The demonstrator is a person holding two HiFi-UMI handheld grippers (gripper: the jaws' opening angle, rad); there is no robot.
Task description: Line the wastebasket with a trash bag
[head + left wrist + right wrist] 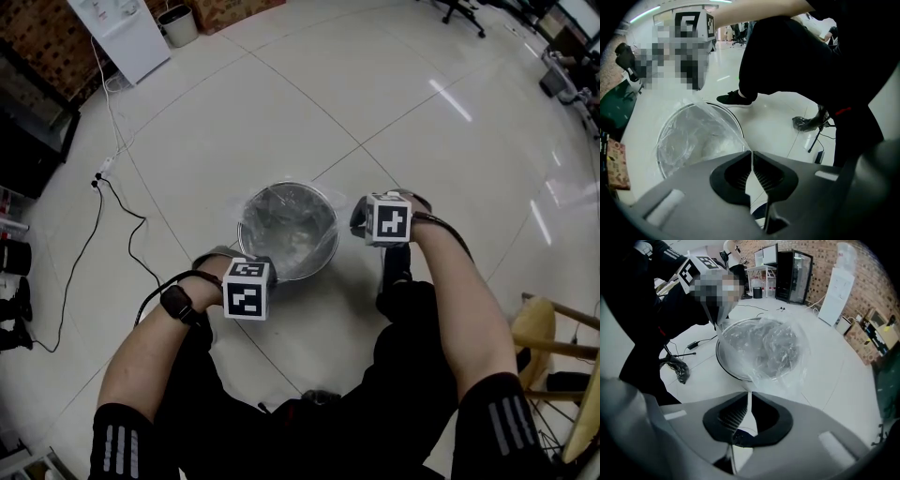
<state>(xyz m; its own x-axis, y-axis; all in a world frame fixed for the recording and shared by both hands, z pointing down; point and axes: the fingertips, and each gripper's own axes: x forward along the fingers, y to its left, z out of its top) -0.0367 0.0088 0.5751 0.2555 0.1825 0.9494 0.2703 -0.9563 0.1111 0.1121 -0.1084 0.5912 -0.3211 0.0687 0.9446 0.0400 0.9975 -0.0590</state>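
Observation:
A round metal wastebasket [335, 234] stands on the tiled floor with a clear trash bag [286, 230] lying loosely inside it. My left gripper [263, 273] is at the basket's near-left rim, and in the left gripper view my left gripper [752, 157] is shut on a thin edge of the bag [693, 136], which stretches up from the wastebasket [660, 146]. My right gripper [362, 218] hangs at the basket's right rim. In the right gripper view my right gripper [749, 399] is shut on bag film [774, 347] pulled over the wastebasket [723, 363].
A black cable [98, 220] trails over the floor at the left, below a white cabinet [122, 33]. A wooden stool [553, 337] stands at the right. The person's legs and a shoe [733, 99] are close to the basket. A dark crumpled object [675, 367] lies nearby.

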